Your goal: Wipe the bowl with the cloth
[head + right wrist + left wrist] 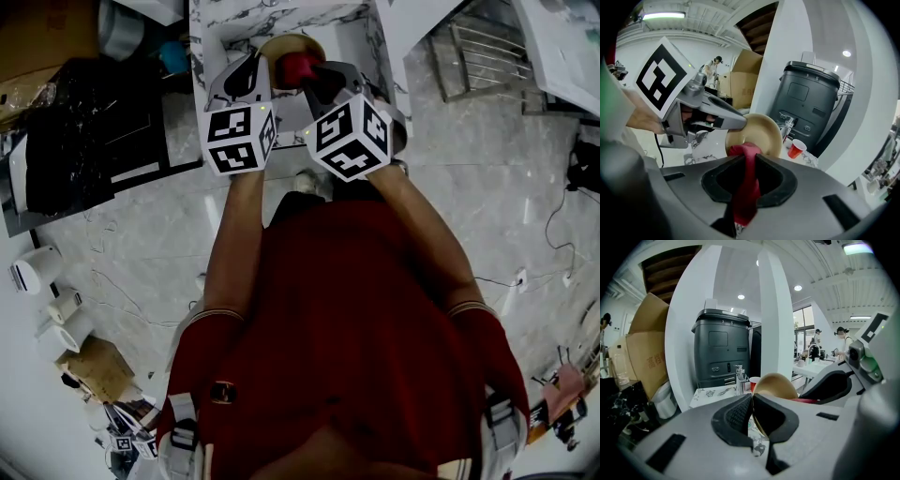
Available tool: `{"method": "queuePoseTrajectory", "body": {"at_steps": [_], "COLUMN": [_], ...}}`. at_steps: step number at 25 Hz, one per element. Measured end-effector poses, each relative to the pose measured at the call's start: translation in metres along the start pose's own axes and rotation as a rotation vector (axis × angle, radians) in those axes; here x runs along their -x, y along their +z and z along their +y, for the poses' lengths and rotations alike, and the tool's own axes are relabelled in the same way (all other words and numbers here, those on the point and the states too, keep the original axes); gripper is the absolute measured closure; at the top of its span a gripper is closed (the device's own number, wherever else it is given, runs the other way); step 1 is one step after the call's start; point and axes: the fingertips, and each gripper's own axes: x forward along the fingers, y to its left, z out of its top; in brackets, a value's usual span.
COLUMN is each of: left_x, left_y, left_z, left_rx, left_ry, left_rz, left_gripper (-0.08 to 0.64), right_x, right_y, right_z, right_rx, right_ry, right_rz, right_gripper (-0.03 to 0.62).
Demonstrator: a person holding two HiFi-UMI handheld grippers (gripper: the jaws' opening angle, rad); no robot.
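A tan bowl (759, 133) is held up on edge over the marble table (211, 28), its hollow facing my right gripper. My left gripper (752, 411) is shut on the bowl's rim (761, 425); the bowl (776, 385) rises just beyond its pads. My right gripper (749, 171) is shut on a red cloth (746, 187), whose bunched end presses into the bowl's inside. In the head view the bowl (291, 44) and the cloth (298, 67) show between the left gripper (255, 75) and the right gripper (323, 82), above their marker cubes.
A red cup (797, 148) and a metal faucet (786, 125) stand on the table behind the bowl. A dark grey bin (723, 348) and a white pillar (776, 319) rise beyond. Cardboard boxes (647, 352) sit at the left. People stand at far tables.
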Motion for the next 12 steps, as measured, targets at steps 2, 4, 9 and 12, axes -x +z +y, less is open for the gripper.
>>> {"method": "queuePoseTrajectory", "body": {"at_steps": [2, 4, 9, 12], "left_x": [0.001, 0.002, 0.001, 0.001], "left_y": [0.0, 0.0, 0.001, 0.001], "left_z": [0.0, -0.001, -0.005, -0.009], "left_rx": [0.001, 0.003, 0.013, 0.015], "left_ry": [0.001, -0.001, -0.018, -0.035], "left_rz": [-0.001, -0.003, -0.006, -0.005], "left_gripper": [0.54, 0.54, 0.54, 0.54], "right_x": [-0.002, -0.002, -0.006, -0.005], "right_y": [-0.003, -0.003, 0.002, 0.008], "right_z": [0.008, 0.016, 0.026, 0.024], "right_rx": [0.011, 0.014, -0.011, -0.036], "right_ry": [0.022, 0.045, 0.093, 0.104], "right_rz": [0.01, 0.012, -0.013, -0.044], "right_gripper": [0.526, 0.526, 0.526, 0.526]}}
